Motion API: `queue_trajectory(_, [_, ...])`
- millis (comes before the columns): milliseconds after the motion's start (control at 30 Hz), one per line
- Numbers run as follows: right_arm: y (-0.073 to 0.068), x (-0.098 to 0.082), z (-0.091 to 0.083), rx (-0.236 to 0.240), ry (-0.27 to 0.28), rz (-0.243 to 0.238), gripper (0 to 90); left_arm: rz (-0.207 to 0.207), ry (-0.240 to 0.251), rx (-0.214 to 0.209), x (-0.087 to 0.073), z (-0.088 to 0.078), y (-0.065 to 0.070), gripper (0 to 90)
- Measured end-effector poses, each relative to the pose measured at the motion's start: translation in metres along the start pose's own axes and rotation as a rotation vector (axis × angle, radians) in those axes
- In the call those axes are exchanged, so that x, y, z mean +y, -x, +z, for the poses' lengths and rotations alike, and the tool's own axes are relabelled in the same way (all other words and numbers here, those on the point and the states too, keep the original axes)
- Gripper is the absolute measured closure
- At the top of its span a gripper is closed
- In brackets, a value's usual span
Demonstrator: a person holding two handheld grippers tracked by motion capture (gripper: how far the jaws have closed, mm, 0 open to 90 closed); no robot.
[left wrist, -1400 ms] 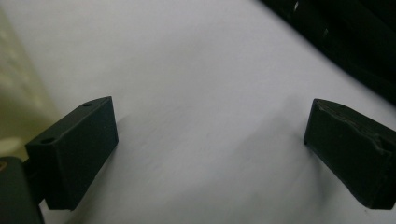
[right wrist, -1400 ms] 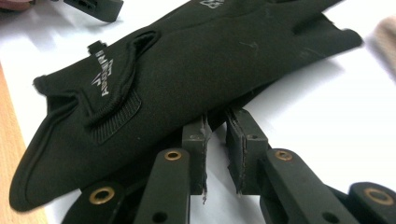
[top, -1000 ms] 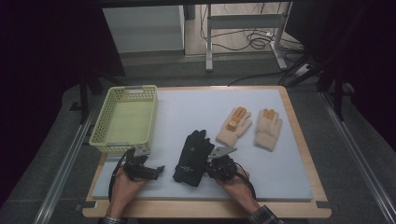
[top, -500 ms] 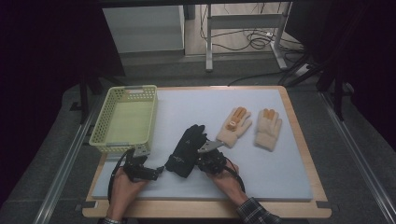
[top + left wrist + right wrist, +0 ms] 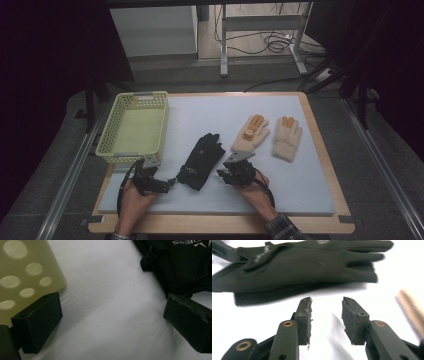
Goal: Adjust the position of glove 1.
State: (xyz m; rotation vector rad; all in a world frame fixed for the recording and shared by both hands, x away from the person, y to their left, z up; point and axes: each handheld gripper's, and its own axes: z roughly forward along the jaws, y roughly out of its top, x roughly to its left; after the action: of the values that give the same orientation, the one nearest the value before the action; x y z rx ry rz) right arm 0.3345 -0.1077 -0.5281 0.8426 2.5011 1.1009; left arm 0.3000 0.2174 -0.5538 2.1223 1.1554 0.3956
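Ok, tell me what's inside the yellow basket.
The yellow basket looks empty: its bare perforated floor shows in the high view. The strip just behind its near wall is hidden.

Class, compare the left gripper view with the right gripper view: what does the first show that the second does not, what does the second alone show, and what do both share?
Left gripper view alone: the yellow basket's perforated wall behind one finger of the left gripper, whose jaws stand wide apart.

Right gripper view alone: the black glove's fingers laid out flat, a blurred beige glove at the edge, and the right gripper with its jaws open on nothing.

Both: the black glove and the white mat.
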Motion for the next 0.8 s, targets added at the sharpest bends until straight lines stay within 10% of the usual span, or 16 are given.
queue_trajectory(800, [0.065, -0.056, -0.054, -0.208, -0.023, 0.090, 23.3, 0.010, 0.002, -0.010, -0.001, -0.001, 0.002, 1.1])
